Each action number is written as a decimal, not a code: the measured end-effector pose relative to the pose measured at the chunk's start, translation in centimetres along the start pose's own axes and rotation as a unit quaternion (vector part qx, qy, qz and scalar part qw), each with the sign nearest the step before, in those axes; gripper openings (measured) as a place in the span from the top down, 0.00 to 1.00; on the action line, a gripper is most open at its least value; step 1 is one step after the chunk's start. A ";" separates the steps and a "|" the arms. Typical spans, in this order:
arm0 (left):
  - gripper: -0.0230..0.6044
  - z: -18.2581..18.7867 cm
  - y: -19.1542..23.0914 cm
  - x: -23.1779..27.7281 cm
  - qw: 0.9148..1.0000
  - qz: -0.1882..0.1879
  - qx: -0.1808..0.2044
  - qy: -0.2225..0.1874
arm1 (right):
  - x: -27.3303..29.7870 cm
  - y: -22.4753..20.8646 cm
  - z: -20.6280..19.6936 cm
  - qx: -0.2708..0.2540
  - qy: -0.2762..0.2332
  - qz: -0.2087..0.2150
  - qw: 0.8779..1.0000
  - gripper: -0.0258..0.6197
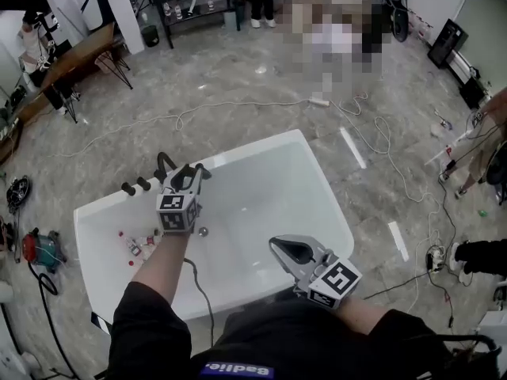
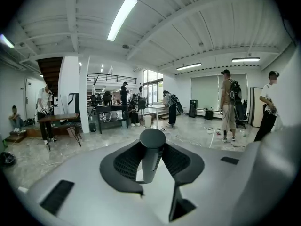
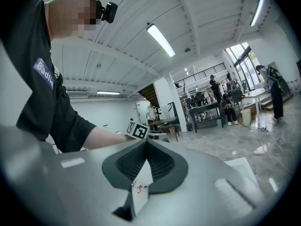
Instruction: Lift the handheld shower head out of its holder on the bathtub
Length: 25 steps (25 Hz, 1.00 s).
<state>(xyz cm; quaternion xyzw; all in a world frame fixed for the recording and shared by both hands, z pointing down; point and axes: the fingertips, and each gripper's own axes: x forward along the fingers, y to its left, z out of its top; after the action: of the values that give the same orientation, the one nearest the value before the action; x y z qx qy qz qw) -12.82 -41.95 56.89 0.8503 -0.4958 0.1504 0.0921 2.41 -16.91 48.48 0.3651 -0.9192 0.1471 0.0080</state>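
Note:
In the left gripper view a dark, round-topped shower head handle [image 2: 152, 142] stands upright between the jaws, and my left gripper [image 2: 151, 166] is shut on it. In the head view that left gripper [image 1: 187, 179] hovers above the white bathtub's [image 1: 317, 182] left rim, near two black tap knobs [image 1: 135, 186] and a black curved hose [image 1: 164, 163]. My right gripper [image 1: 280, 248] hangs over the tub's near edge. Its fingertips meet and hold nothing, as the right gripper view also shows [image 3: 146, 145].
Small bottles [image 1: 139, 245] and a drain [image 1: 203, 231] lie in the tub's bottom. White cables [image 1: 238, 105] trail across the marble floor beyond it. A red tool [image 1: 37, 248] sits on the floor at the left. People stand at the far right [image 2: 229, 105].

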 end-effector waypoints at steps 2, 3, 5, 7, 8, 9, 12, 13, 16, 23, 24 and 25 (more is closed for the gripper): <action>0.75 -0.2 -2.4 -2.3 1.000 -0.021 0.012 0.002 | -0.6 0.5 0.2 -0.008 -0.002 -0.003 1.000 0.96; 0.75 -0.4 -3.3 -3.4 0.999 -0.030 0.022 0.003 | -1.0 0.8 0.3 -0.009 -0.002 -0.003 1.000 0.96; 0.75 -0.4 -5.1 -5.8 0.998 -0.044 0.038 -0.001 | -1.7 1.3 0.3 -0.010 -0.001 -0.001 1.000 0.96; 0.75 -0.3 -6.8 -8.0 0.997 -0.057 0.042 -0.012 | -2.3 1.7 0.2 -0.011 0.002 0.001 1.000 0.96; 0.75 -0.2 -7.6 -9.0 0.997 -0.059 0.041 -0.017 | -2.4 2.0 0.1 -0.013 0.005 0.002 1.000 0.96; 0.75 -0.1 -8.3 -9.9 0.997 -0.059 0.040 -0.020 | -2.5 2.2 0.0 -0.017 0.008 0.002 1.000 0.96; 0.75 0.3 -10.1 -12.4 0.997 -0.052 0.043 -0.031 | -2.2 3.0 -0.1 -0.025 0.013 0.009 1.000 0.96; 0.75 0.4 -10.8 -13.2 0.997 -0.053 0.045 -0.036 | -2.2 3.3 -0.1 -0.027 0.013 0.011 1.000 0.96; 0.75 1.0 -13.6 -15.1 0.995 -0.067 0.055 -0.049 | -2.3 3.6 -0.1 -0.029 0.015 0.013 0.999 0.96; 0.75 0.5 -19.7 -18.9 0.991 -0.114 0.065 -0.038 | -2.4 4.5 -0.4 -0.041 0.023 0.026 0.999 0.96; 0.75 -0.1 -20.0 -19.1 0.991 -0.114 0.055 -0.035 | -2.5 4.7 -0.4 -0.044 0.024 0.028 0.998 0.96; 0.75 -0.9 -20.2 -19.4 0.992 -0.112 0.043 -0.032 | -2.6 4.9 -0.5 -0.046 0.024 0.030 0.998 0.96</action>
<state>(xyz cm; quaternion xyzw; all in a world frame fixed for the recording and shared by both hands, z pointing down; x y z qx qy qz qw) -4.37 -15.92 50.83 0.9079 -0.3937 0.1331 0.0557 0.96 -11.68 47.40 0.3325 -0.9352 0.1140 0.0427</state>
